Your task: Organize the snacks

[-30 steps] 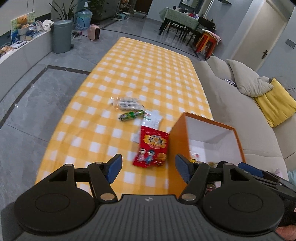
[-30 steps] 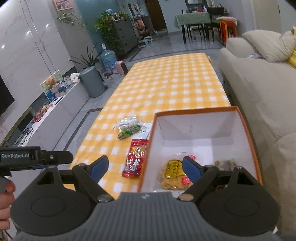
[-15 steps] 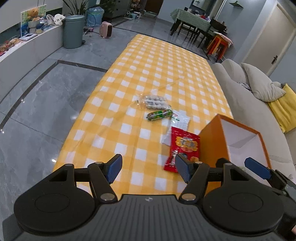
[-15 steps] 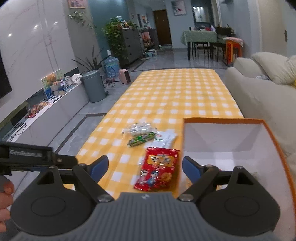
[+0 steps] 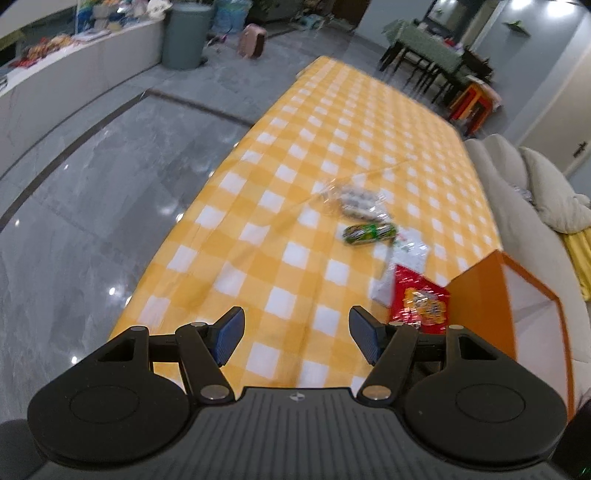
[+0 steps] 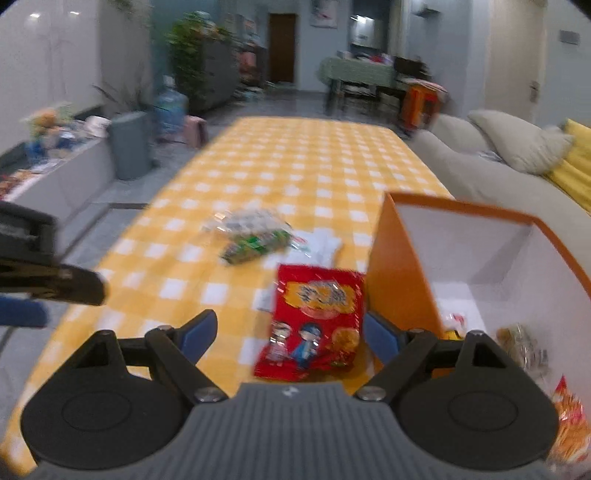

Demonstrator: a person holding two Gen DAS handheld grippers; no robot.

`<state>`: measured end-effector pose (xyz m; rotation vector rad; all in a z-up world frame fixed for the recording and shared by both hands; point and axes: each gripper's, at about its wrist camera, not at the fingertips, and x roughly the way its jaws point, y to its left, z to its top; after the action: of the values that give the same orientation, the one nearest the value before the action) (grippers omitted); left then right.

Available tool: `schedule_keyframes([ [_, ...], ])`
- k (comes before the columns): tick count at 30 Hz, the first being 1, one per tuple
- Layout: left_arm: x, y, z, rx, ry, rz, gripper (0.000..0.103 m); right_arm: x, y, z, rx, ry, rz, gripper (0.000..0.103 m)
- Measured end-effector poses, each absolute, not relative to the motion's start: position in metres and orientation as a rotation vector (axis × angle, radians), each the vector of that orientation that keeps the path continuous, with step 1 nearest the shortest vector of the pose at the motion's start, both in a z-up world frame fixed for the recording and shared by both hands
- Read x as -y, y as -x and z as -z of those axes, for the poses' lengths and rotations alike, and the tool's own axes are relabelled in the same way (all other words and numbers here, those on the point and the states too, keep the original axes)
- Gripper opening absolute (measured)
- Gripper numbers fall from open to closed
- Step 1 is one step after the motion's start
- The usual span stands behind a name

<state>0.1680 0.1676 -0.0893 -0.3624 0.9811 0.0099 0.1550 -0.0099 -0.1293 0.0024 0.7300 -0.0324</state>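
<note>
Mostly yellow-checked tablecloth (image 5: 280, 236) (grey sofa (image 6: 491, 184) alongside), glossy grey floor (image 5: 92, 192).

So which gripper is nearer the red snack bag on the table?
Right. The right gripper is open with the red snack bag lying just ahead between its fingers. The left gripper, also open, is off to the bag's left over bare tablecloth.

A yellow-and-white checked tablecloth (image 6: 303, 162) covers the long table. Along its right side runs a grey sofa (image 6: 480, 184) with a beige cushion (image 6: 517, 144) and a yellow one (image 6: 576, 162). On the grey tiled floor (image 5: 92, 192) stand a grey bin (image 5: 186, 35) and what looks like a small pink heater (image 5: 253, 40). Further back is a green-clothed dining table (image 6: 354, 72).
</note>
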Motion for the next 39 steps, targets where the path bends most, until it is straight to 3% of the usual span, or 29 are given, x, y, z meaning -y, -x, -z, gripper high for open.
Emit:
schedule_keyframes([
  [4, -0.172, -0.175, 0.104, -1.026, 0.357, -0.057, 0.075, -0.003, -0.166, 0.140, -0.671, 0.070, 0.098, 0.090],
  [10, -0.181, -0.182, 0.113, -1.044, 0.370, -0.102, 0.075, -0.025, -0.177, 0.146, -0.601, 0.208, 0.148, 0.084],
  [23, -0.188, -0.186, 0.118, -1.073, 0.358, -0.137, 0.075, -0.011, -0.237, 0.190, -0.864, 0.054, 0.252, 0.077],
  [34, -0.192, -0.183, 0.114, -1.072, 0.383, -0.153, 0.075, -0.031, -0.213, 0.188, -0.876, 0.124, 0.058, 0.076],
  [39, -0.196, -0.181, 0.111, -1.065, 0.407, -0.157, 0.075, -0.044, -0.188, 0.182, -0.766, 0.187, 0.000, 0.075],
])
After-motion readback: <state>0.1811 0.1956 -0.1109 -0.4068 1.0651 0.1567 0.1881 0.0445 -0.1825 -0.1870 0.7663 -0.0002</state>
